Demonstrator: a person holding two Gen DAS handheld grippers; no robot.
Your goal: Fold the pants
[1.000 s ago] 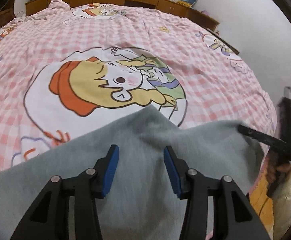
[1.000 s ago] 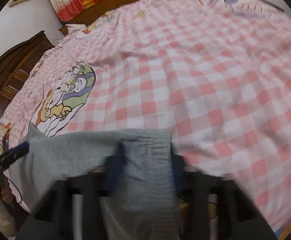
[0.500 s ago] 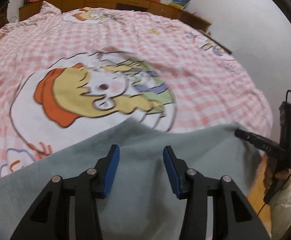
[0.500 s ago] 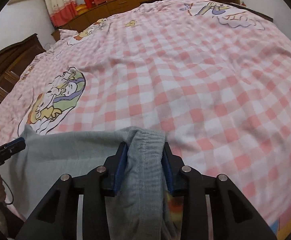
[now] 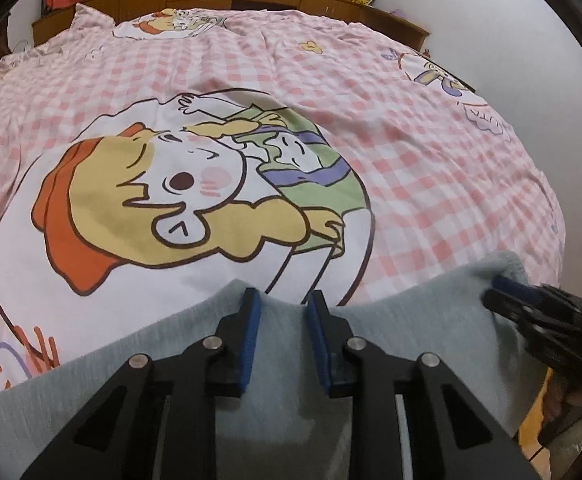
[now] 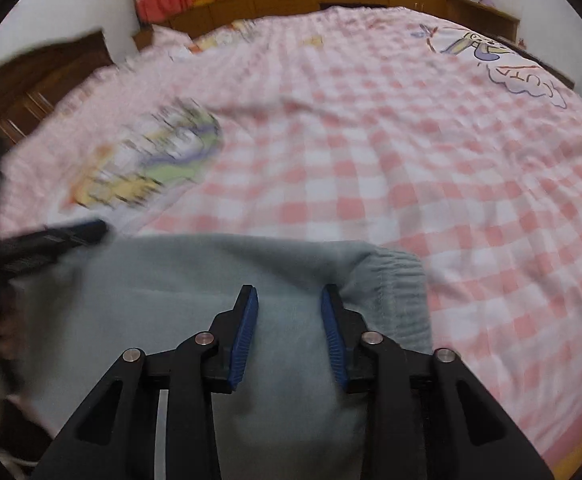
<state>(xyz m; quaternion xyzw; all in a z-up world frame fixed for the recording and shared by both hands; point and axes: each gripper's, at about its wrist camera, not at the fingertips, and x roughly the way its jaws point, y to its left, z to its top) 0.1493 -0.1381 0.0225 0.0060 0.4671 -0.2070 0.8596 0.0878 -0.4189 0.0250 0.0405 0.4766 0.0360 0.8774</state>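
Grey pants [image 5: 391, 320] lie spread along the near edge of the bed. My left gripper [image 5: 283, 308] points down at their far edge. Its blue pads [image 5: 251, 320] are closing with a strip of grey fabric in the gap, not pinched. At the pants' right corner the right gripper [image 5: 495, 288] comes in from the right. In the right wrist view the pants [image 6: 171, 280] fill the foreground. My right gripper [image 6: 289, 312] is closing over flat fabric, with the gathered waistband [image 6: 395, 292] just outside its right finger. The left gripper [image 6: 71, 236] shows blurred at the left.
The bed carries a pink-and-white checked cover [image 5: 411, 160] with a large cartoon print [image 5: 179, 200]. A wooden headboard and cabinets [image 6: 331, 0] run along the far wall under red curtains. The bed's right edge [image 6: 571, 420] drops to a wooden floor. A person's hand [image 5: 563, 400] holds the right gripper.
The left jaws have narrowed and that gripper has slid forward to the pants' far edge. The right gripper has let go of the bunched waistband, which now lies to the right of its fingers.
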